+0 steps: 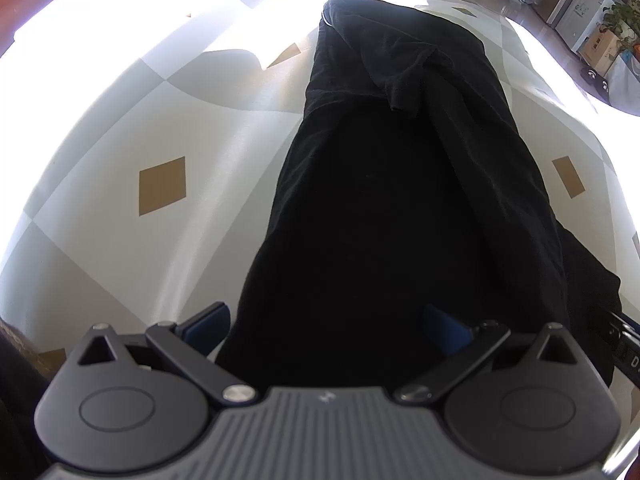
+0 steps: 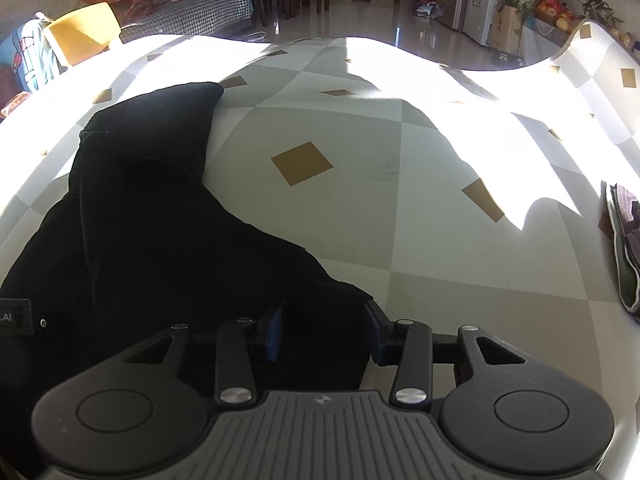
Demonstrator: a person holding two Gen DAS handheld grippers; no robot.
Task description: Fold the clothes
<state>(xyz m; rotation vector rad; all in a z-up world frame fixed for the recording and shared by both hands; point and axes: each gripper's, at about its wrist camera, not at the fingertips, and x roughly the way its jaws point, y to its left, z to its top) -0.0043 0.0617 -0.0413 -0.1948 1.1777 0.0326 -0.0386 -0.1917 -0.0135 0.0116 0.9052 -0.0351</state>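
A black garment (image 1: 400, 184) lies lengthwise on the checked table cover (image 1: 160, 128), folded into a long strip with a sleeve laid across its far part. My left gripper (image 1: 326, 330) is open, its blue pads either side of the garment's near end. In the right wrist view the same black garment (image 2: 140, 220) fills the left side. My right gripper (image 2: 326, 330) is open with a near corner of the cloth between its blue pads; whether the pads touch the cloth is unclear.
The table cover (image 2: 400, 200) has grey and white checks with tan diamonds, with bright sunlight at the far part. Folded cloth (image 2: 624, 248) lies at the right edge. A sofa (image 2: 180, 12), chairs and a fridge (image 2: 480, 0) stand beyond the table.
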